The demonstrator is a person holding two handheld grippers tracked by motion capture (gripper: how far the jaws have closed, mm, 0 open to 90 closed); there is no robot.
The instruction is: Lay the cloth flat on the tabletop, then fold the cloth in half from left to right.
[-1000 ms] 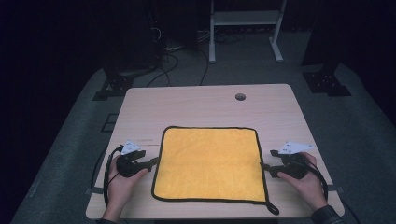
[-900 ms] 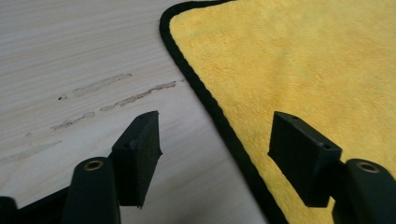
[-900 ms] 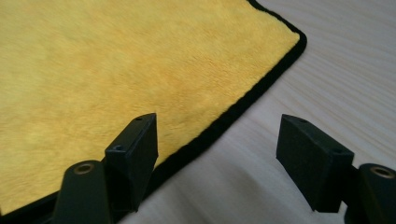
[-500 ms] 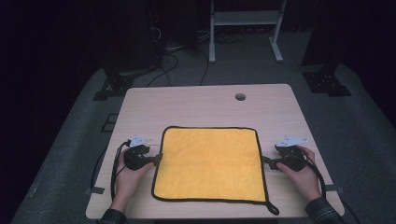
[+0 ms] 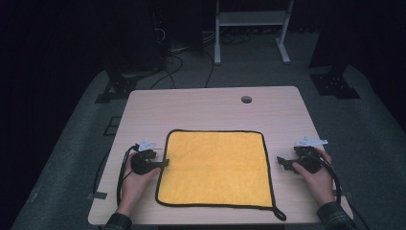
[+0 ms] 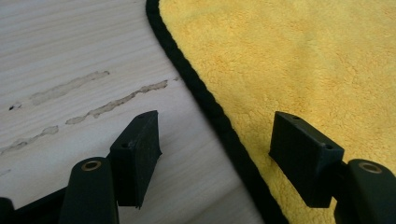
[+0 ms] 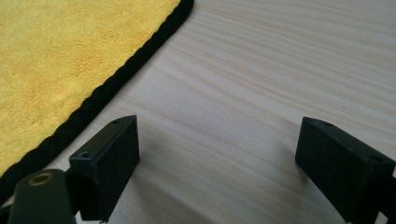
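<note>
1. High view: a yellow cloth with a black border lies flat on the pale wooden surface, nearer the near edge than the far one, about midway between the left and right edges. A small loop sticks out at its near right corner.
2. High view: the left claw lies at the cloth's left edge, its tips touching or just over the black border (too small to tell which). The right claw lies just off the cloth's right edge, on bare wood, pointing toward it.
3. High view: a round hole sits near the surface's far edge, well apart from the cloth.
4. Left gripper view: the left claw stands open, one jaw over bare wood, the other over the yellow cloth; the black border runs between them. Neither pad presses on the fabric.
5. Right gripper view: the right claw is wide open, and its jaws have just been opening. Only bare wood lies between them; the yellow cloth lies beside the left-hand jaw (its border just beside that jaw, not gripped).
</note>
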